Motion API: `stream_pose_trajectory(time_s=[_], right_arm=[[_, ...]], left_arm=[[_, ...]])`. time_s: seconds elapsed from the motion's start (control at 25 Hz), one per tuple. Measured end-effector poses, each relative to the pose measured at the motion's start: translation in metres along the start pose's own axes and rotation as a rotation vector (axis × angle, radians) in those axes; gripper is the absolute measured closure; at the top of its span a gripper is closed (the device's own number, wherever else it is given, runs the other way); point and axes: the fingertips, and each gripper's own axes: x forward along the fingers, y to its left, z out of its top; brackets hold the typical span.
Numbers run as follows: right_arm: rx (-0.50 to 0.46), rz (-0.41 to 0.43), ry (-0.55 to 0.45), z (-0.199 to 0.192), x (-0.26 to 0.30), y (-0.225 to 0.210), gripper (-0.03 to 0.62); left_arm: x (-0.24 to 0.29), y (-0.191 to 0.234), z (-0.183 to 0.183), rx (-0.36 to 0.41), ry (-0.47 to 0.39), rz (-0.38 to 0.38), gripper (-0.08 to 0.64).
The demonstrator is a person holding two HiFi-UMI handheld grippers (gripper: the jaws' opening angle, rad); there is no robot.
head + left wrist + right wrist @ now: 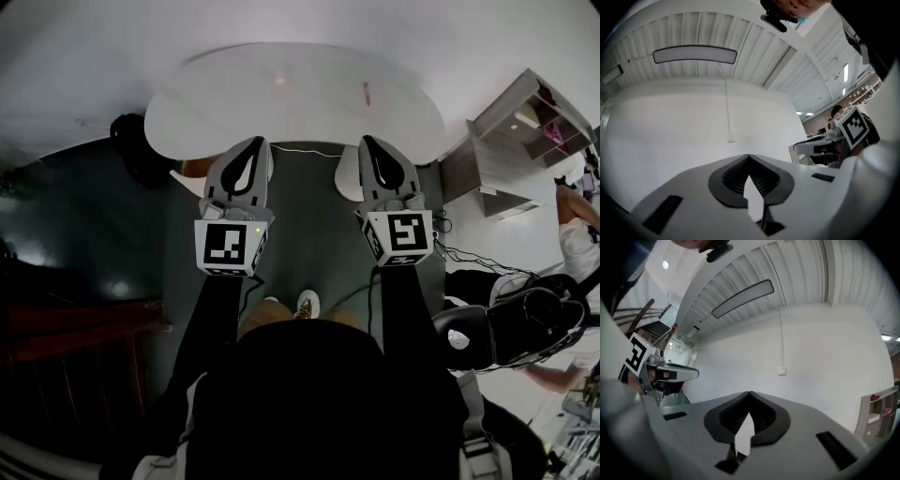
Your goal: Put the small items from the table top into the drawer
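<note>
Unstarted: left tongs [251, 150] and right tongs [373, 150] closed, empty, short of white oval counter [234, 94] bearing small pink item [366, 93]; drawer unseen.

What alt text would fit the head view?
Seen from above, a person holds the left tool and the right tool side by side, both shut and empty, pointing toward a white table with a small pink item on it.

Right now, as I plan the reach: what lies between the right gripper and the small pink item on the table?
Only bare white tabletop separates the right gripper, shut and empty, from the pink item; the head view shows it.
</note>
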Motion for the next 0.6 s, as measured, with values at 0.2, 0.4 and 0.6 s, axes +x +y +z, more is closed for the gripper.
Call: stream_pose_trajectory(time_s=[0.2,0.4,0.6], right_arm=[[-0.003,0.004,0.000,0.001,-0.002,-0.001,0.566],[0.027,-0.003,-0.027,0.005,-0.006,-0.005,0.566],[0.023,0.007,-0.042,0.007,-0.008,-0.004,0.566]], left_arm=[[0.000,-0.002,0.002,-0.001,0.001,0.003,0.548],[-0.003,-0.008,0.006,0.004,0.007,0.003,0.548],[-0.004,-0.009,0.004,0.019,0.023,0.006,0.548]])
